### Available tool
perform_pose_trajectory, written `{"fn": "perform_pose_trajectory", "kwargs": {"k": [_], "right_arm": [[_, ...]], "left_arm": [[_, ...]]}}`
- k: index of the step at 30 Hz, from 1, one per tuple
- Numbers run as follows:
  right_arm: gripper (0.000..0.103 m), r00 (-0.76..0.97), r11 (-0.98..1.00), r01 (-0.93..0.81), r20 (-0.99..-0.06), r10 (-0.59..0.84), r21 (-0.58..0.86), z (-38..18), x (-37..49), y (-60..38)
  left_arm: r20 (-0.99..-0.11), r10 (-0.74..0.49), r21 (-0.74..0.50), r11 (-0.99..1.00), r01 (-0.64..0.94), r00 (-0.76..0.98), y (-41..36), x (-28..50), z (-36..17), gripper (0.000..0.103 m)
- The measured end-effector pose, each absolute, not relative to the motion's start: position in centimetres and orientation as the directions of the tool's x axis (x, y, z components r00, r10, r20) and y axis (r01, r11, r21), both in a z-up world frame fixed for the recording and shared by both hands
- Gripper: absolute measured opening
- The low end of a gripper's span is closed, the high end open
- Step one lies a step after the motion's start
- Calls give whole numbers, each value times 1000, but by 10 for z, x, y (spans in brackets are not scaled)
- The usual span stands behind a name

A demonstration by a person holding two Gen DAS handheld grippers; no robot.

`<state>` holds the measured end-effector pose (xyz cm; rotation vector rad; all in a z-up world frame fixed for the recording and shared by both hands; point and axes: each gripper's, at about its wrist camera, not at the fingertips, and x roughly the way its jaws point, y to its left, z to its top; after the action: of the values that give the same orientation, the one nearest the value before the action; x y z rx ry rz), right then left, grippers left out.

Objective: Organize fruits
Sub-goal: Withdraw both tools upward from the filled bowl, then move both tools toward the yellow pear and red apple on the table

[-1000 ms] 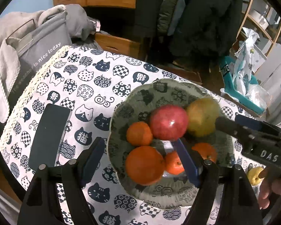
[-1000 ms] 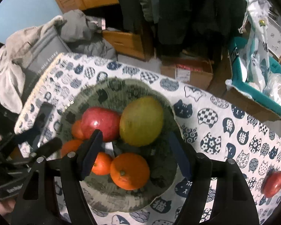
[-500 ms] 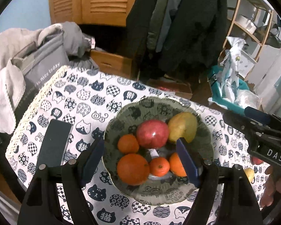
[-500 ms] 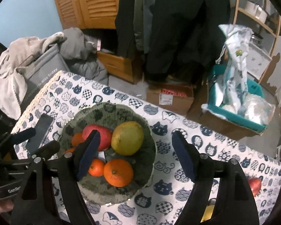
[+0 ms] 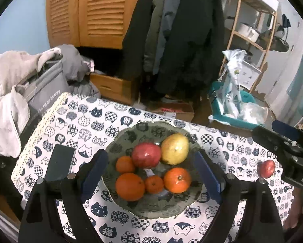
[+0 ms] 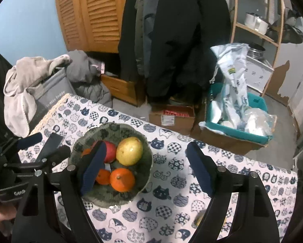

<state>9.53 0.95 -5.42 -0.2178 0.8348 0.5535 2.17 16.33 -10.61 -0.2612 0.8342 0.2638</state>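
A dark patterned bowl (image 5: pixel 119 139) (image 6: pixel 131 126) on the cat-print tablecloth holds a red apple (image 5: pixel 146 155) (image 6: pixel 111 151), a yellow-green fruit (image 5: pixel 174 148) (image 6: pixel 129 150) and several oranges (image 5: pixel 129 186) (image 6: pixel 122 179). My left gripper (image 5: pixel 150 168) hangs above the bowl; its jaws are opening, with nothing pressed between them. My right gripper (image 6: pixel 146 158) hovers over the bowl's right side, also opening and holding nothing. Another red apple (image 5: pixel 266 168) lies loose on the cloth to the right. A yellow fruit (image 6: pixel 199 220) peeks out behind my right finger.
A dark phone (image 5: pixel 60 164) (image 6: pixel 52 143) lies left of the bowl. A grey bag (image 5: pixel 44 93) draped with clothes stands past the table's left edge. Beyond the far edge are a cardboard box (image 6: pixel 171 117), a teal bin (image 6: pixel 236 125), hanging coats and a shelf.
Both grippers have risen and drawn back from the bowl, which now looks smaller. Both pairs of jaws stand wider. The fruit in the bowl has not moved.
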Motion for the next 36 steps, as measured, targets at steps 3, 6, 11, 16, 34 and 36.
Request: {"fn": "perform_pose_trajectory", "kwargs": {"k": [3,6,11,16,34,36], "right_arm": [[82,561,844,-536,-740,372,18,-45,88,-2],[82,579,848,-530,-726,371,11,-37,81,-14],[82,597,862,-507,-718,358,9,-29,74,-37],[82,613,878,-479,-713,340,6,-24,70,-62],[82,656,937,-350,-721,225,-26,-27,61,-153],[82,656,943,-332,-725,212,-24,-29,61,-164]], "left_arm": [[-737,135,-100,947,-305,662,151,18,-96,93],[-722,147,-73,956,-285,676,142,15,-88,95],[-698,147,-57,964,-259,700,126,9,-76,102],[-684,137,-37,975,-221,716,108,6,-66,102],[-685,67,3,996,-89,725,42,13,-62,102],[-687,56,5,997,-73,724,33,15,-62,102]]}}
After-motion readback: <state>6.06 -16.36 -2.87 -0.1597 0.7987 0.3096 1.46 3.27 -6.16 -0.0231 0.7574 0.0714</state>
